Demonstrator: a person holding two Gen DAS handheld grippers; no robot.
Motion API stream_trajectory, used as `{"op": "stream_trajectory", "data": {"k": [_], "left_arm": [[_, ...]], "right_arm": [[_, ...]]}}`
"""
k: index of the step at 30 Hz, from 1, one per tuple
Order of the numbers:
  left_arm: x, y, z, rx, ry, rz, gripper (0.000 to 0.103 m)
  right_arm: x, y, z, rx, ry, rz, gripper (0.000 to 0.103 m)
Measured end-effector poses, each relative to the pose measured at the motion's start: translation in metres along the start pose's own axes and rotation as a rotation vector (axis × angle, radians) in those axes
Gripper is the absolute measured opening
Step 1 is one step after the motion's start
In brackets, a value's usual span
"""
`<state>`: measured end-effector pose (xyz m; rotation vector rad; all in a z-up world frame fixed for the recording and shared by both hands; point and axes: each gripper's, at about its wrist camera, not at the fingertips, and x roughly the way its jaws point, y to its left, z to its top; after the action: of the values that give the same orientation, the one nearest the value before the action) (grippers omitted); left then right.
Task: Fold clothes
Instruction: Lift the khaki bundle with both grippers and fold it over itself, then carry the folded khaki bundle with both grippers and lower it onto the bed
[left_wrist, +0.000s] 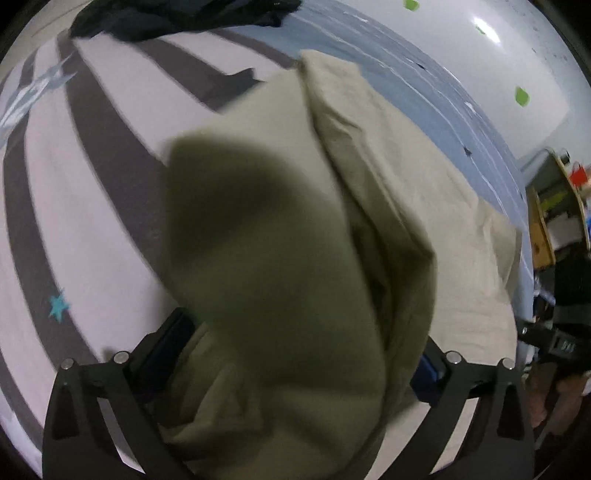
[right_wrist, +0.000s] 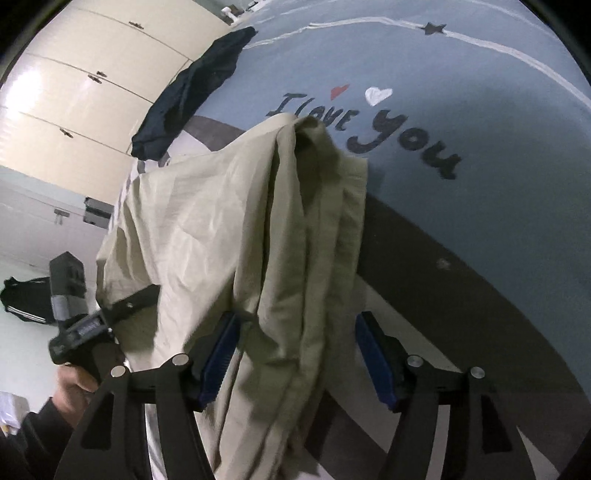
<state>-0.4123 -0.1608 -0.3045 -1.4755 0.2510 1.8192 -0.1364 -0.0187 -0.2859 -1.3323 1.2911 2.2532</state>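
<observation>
**Beige garment between both grippers over the bed**

Left gripper (left_wrist: 295, 354): fingers spread wide, beige garment (left_wrist: 295, 258) bunched thick between them and filling most of the left wrist view. Whether the pads actually pinch the cloth cannot be told; the fabric hides the contact. A dark shadow falls on the cloth's upper left part.

Right gripper (right_wrist: 295, 347): blue pads (right_wrist: 218, 354) set well apart, a hanging fold of the same garment (right_wrist: 236, 229) passing between them. Left pad touches the cloth; right pad looks clear of it. Not clamped.

Only the right wrist view shows the left gripper from outside (right_wrist: 110, 314), its finger tip reaching into the garment's left edge, with the person's left hand (right_wrist: 74, 387) on the handle. Only this view shows the "I love you" print (right_wrist: 369, 136) and hearts on the blue part of the bed cover (right_wrist: 480, 110), plus cream wardrobe doors (right_wrist: 92, 92) and a black bag (right_wrist: 26, 299) on the floor.

Only the left wrist view shows the cover's white and grey stripes (left_wrist: 92, 184), a small teal star (left_wrist: 58, 304), and shelves with clutter (left_wrist: 557, 221) at the far right, and the right gripper's body (left_wrist: 557, 343) at the edge.

Both views: a dark garment (left_wrist: 177, 16) lying on the bed beyond the beige one, apart from it.
</observation>
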Motion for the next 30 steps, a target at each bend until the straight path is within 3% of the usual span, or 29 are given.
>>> {"op": "stream_trajectory", "data": {"k": [7, 9, 14, 17, 21, 23, 28, 30], "left_arm": [[-0.001, -0.006, -0.011, 0.058, 0.015, -0.049, 0.099], [-0.005, -0.003, -0.014, 0.043, 0.008, -0.064, 0.095], [-0.014, 0.013, -0.022, -0.025, -0.029, -0.092, 0.069], [-0.013, 0.001, -0.027, 0.016, -0.026, -0.050, 0.068], [-0.012, -0.008, -0.030, 0.014, -0.017, -0.060, 0.068], [-0.013, -0.012, -0.033, 0.012, -0.015, -0.067, 0.068], [-0.015, -0.015, -0.040, 0.027, -0.014, -0.061, 0.068], [-0.013, -0.011, -0.037, 0.030, -0.014, -0.060, 0.068]], "right_arm": [[0.003, -0.003, 0.003, 0.065, 0.054, 0.119, 0.063], [-0.001, -0.001, 0.003, 0.061, 0.063, 0.136, 0.063], [-0.006, 0.002, -0.002, 0.064, 0.073, 0.164, 0.063], [-0.006, 0.008, 0.000, 0.050, 0.078, 0.176, 0.063], [0.009, 0.019, 0.005, 0.012, 0.087, 0.125, 0.065], [0.020, 0.021, 0.005, -0.002, 0.119, 0.050, 0.065], [0.005, 0.030, 0.002, -0.048, 0.051, -0.075, 0.066], [0.000, 0.025, 0.002, -0.038, 0.048, -0.102, 0.072]]}}
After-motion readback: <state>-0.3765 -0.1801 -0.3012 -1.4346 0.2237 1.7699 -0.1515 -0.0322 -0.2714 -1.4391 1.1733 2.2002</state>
